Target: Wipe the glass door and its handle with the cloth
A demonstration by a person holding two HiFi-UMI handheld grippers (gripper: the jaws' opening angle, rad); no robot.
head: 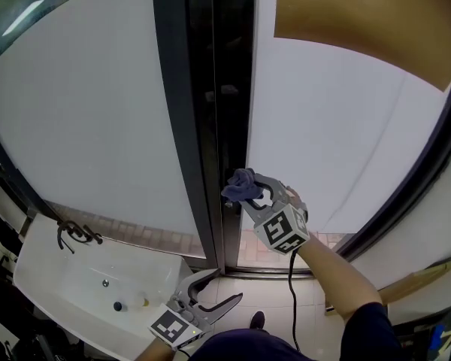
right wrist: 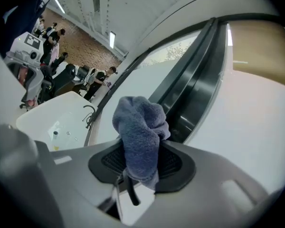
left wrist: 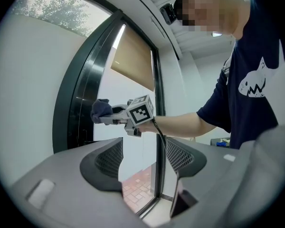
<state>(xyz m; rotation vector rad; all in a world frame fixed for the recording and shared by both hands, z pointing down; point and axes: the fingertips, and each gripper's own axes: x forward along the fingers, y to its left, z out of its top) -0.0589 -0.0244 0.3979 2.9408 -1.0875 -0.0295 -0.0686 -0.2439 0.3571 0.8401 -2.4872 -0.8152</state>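
My right gripper [head: 249, 190] is shut on a bunched blue-grey cloth [head: 239, 185], held up against the dark vertical frame of the glass door [head: 338, 126]. In the right gripper view the cloth [right wrist: 140, 139] sticks up between the jaws, close to the black door channel [right wrist: 192, 91]. The left gripper view shows the same cloth [left wrist: 101, 110] and the right gripper [left wrist: 115, 115] at the door's edge. My left gripper [head: 210, 295] hangs low near the sink, open and holding nothing. I cannot make out the door handle.
A white sink [head: 83, 280] with a dark tap [head: 74, 234] stands at the lower left under the left pane [head: 83, 119]. A brown blind [head: 368, 13] covers the door's upper part. Several people stand far off in the right gripper view [right wrist: 54, 34].
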